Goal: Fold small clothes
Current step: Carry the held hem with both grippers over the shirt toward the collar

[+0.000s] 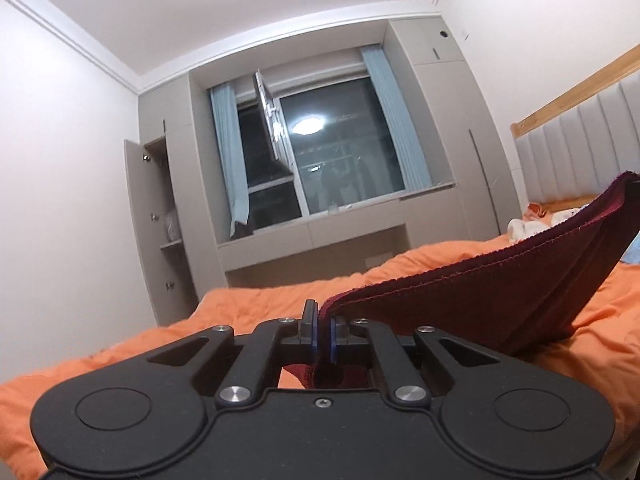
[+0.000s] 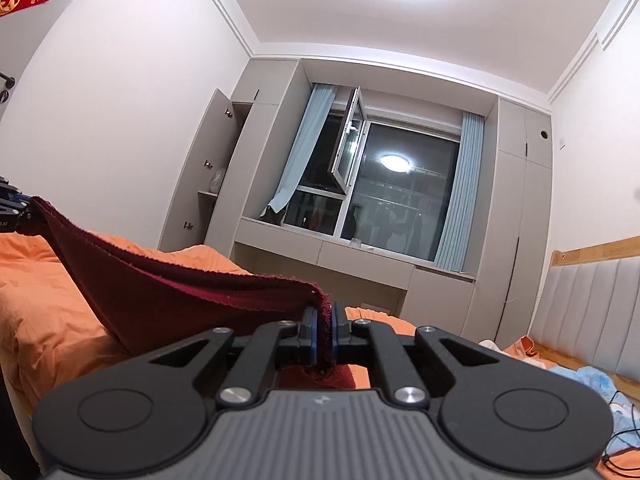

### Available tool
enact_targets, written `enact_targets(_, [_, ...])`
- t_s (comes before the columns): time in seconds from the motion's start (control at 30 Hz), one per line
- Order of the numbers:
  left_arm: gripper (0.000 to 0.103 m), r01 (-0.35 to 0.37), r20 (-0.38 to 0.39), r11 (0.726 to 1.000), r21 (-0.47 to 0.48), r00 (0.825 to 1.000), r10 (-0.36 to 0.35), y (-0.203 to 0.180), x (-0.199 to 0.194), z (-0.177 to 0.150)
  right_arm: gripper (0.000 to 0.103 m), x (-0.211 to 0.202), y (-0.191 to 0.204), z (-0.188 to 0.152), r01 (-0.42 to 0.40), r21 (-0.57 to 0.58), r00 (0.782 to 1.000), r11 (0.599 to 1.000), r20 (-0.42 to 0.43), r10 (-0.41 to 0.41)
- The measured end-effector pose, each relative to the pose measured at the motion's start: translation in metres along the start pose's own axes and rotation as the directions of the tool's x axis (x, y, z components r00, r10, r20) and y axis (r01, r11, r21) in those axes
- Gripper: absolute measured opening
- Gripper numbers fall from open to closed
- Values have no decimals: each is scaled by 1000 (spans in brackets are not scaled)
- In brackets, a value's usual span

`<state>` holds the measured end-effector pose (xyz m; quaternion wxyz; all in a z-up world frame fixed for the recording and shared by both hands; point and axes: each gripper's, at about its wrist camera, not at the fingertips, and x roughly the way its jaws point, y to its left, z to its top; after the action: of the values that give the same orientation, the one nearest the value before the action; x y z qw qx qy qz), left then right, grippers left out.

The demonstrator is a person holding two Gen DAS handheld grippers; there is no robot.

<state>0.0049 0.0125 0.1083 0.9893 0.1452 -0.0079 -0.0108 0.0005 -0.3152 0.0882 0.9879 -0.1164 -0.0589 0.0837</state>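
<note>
A dark red cloth (image 1: 472, 300) hangs stretched between my two grippers above the orange bed (image 1: 248, 312). My left gripper (image 1: 322, 336) is shut on one corner of it, and the cloth runs up and to the right. In the right wrist view my right gripper (image 2: 324, 338) is shut on the other corner of the red cloth (image 2: 168, 292), which runs left to the left gripper (image 2: 16, 212) at the frame's edge. The cloth's lower part sags toward the bed (image 2: 40, 312).
Grey cupboards (image 1: 168, 216) with an open door and a window (image 1: 320, 160) stand beyond the bed. A padded headboard (image 1: 580, 148) is at the right. Small white and light blue clothes (image 2: 592, 380) lie near it, with a cable (image 2: 616, 440) on the bed.
</note>
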Motion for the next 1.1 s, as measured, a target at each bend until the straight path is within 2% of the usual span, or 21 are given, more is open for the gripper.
enact_targets(0.13, [6, 30, -14, 999, -36, 999, -31, 3, 14, 7, 7, 22, -2, -5, -2, -11, 1000, 1000, -7, 2])
enact_targets(0.37, [7, 26, -36, 1000, 4, 999, -26, 2, 68, 17, 7, 86, -6, -5, 3, -60, 1000, 998, -9, -3])
enact_targets(0.5, [8, 14, -53, 999, 47, 999, -11, 1, 119, 19, 7, 136, -12, -15, -3, -54, 999, 999, -39, 1])
enact_targets(0.63, [8, 28, -117, 999, 37, 993, -23, 3, 181, 12, 7, 192, -15, -31, -20, -81, 996, 997, -91, 12])
enact_targets(0.73, [8, 58, -190, 998, 6, 980, -56, 10, 232, 2, 7, 235, -15, -47, -45, -101, 989, 994, -144, 30])
enact_targets(0.87, [8, 57, -277, 998, 10, 960, -52, 10, 294, -21, 7, 288, -8, -71, -78, -115, 975, 990, -217, 52])
enact_targets(1.1, [9, 38, -416, 998, -46, 908, -54, 12, 380, -64, 7, 353, 3, -116, -127, -115, 939, 985, -335, 81])
